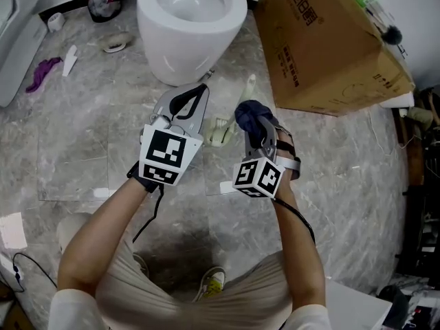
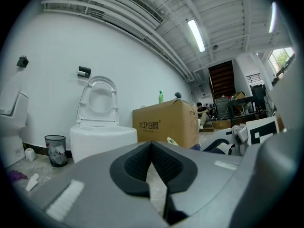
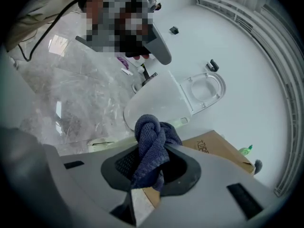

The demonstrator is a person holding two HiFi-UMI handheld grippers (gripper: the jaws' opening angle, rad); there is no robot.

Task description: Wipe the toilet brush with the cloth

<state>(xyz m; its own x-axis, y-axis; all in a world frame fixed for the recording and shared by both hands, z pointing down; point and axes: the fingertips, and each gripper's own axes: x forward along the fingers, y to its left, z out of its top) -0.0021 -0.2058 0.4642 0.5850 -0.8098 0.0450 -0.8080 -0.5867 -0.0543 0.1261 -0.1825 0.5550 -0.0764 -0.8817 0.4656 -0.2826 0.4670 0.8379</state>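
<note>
1. The right gripper (image 1: 263, 130) has its jaws clenched on the dark cloth (image 1: 251, 117). The left gripper (image 1: 199, 95) has its jaws closed on nothing.
2. The toilet brush (image 1: 221, 130) lies on the floor (image 1: 82, 136) between both grippers, just left of the cloth, with its long axis towards the toilet (image 1: 189, 19).

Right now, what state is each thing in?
cloth: bunched, clamped between jaws.
right gripper: shut on cloth.
left gripper: shut, empty.
toilet brush: lying on the floor, untouched.
toilet: seat raised.
cardboard box: closed.
trash bin: holds rubbish.
</note>
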